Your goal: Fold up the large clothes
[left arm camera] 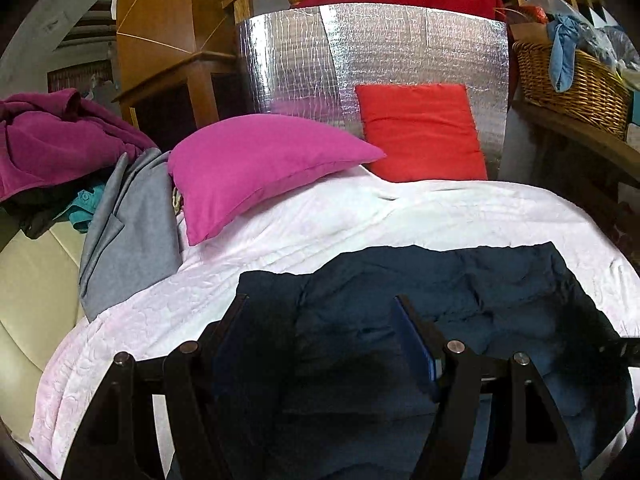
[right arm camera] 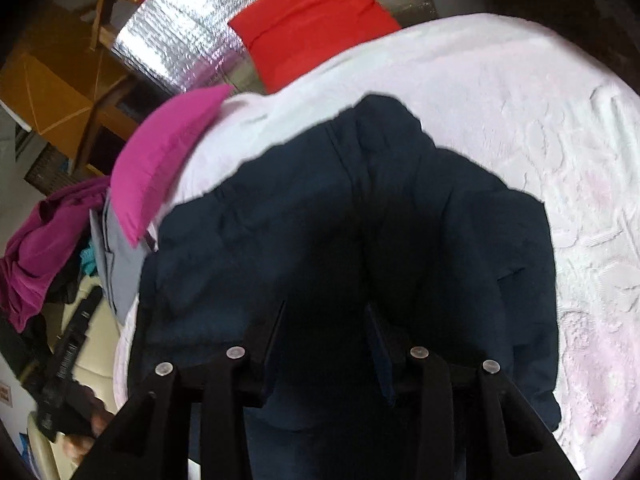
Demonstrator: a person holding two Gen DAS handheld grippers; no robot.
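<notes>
Both my left gripper (left arm camera: pixel 320 320) and right gripper (right arm camera: pixel 326 320) hang with jaws apart, gripping nothing. The navy garment (left arm camera: pixel 440 292) lies rumpled just beneath and ahead of them on the quilt (left arm camera: pixel 168 312). Pinching blind, I could catch quilt too.
</notes>
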